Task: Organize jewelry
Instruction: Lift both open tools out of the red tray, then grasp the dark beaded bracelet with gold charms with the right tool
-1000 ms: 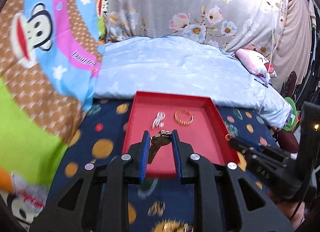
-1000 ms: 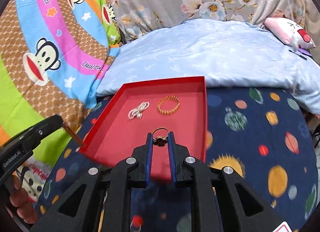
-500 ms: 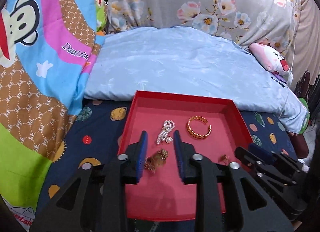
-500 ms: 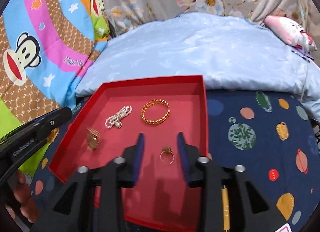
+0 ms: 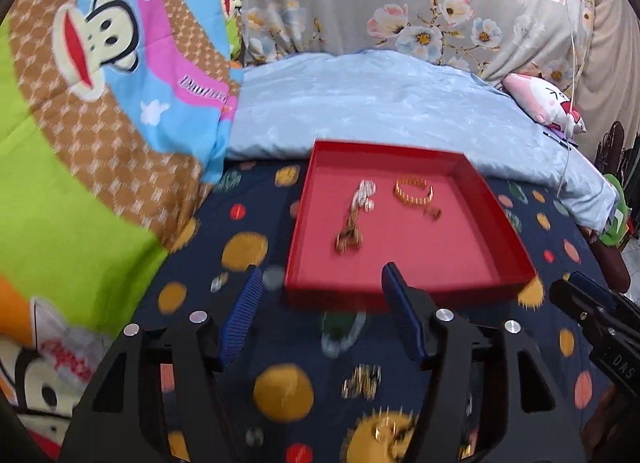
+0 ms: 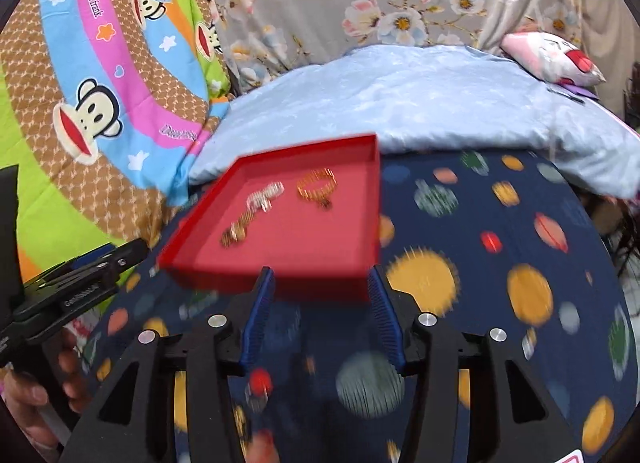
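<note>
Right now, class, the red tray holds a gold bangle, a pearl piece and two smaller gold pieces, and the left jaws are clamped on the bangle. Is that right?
Not quite. The left gripper holds nothing: its jaws are opening, empty, short of the red tray. The left wrist view shows the gold bangle lying in the tray. The rest stands.

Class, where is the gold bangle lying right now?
In both wrist views the gold bangle lies inside the red tray, toward its far side, just right of the pearl piece.

Pretty sure we're in someone's bedroom: a bed with a planet-print sheet [image 6: 500, 247], a pale blue duvet [image 5: 400, 111], a cartoon monkey blanket [image 5: 100, 63] and a pink plush pillow [image 6: 556, 57].
</note>
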Action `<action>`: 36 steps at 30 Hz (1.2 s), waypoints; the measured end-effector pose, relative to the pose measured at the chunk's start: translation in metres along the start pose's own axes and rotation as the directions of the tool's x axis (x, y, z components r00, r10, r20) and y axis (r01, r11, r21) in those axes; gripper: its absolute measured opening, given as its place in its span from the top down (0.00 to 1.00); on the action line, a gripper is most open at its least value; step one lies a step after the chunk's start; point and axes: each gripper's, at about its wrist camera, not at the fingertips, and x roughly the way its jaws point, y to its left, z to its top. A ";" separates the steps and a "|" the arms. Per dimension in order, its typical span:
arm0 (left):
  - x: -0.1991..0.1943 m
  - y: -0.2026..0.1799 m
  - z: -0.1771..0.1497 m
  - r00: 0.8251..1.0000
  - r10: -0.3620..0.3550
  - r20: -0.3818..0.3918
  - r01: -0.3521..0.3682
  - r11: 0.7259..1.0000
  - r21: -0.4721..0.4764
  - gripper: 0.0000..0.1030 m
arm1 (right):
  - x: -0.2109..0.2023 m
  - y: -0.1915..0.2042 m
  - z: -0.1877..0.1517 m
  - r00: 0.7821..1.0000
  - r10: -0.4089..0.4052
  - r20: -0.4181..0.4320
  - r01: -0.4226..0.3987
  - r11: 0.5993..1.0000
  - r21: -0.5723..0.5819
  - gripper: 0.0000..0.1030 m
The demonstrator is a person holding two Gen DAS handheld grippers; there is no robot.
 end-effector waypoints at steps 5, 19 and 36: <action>-0.017 0.009 -0.052 0.998 0.019 -0.061 -0.021 0.999 -0.036 0.42 | -0.017 -0.004 -0.048 0.997 0.004 -0.073 -0.002 0.999 0.032 0.53; -0.039 0.018 -0.126 0.988 0.018 -0.154 -0.032 0.996 -0.088 0.42 | -0.010 0.030 -0.094 0.982 0.046 -0.181 -0.048 0.999 -0.005 0.68; -0.040 0.019 -0.140 0.986 0.025 -0.163 -0.040 0.995 -0.088 0.42 | 0.017 0.057 -0.089 0.973 0.031 -0.228 -0.045 0.998 -0.053 0.84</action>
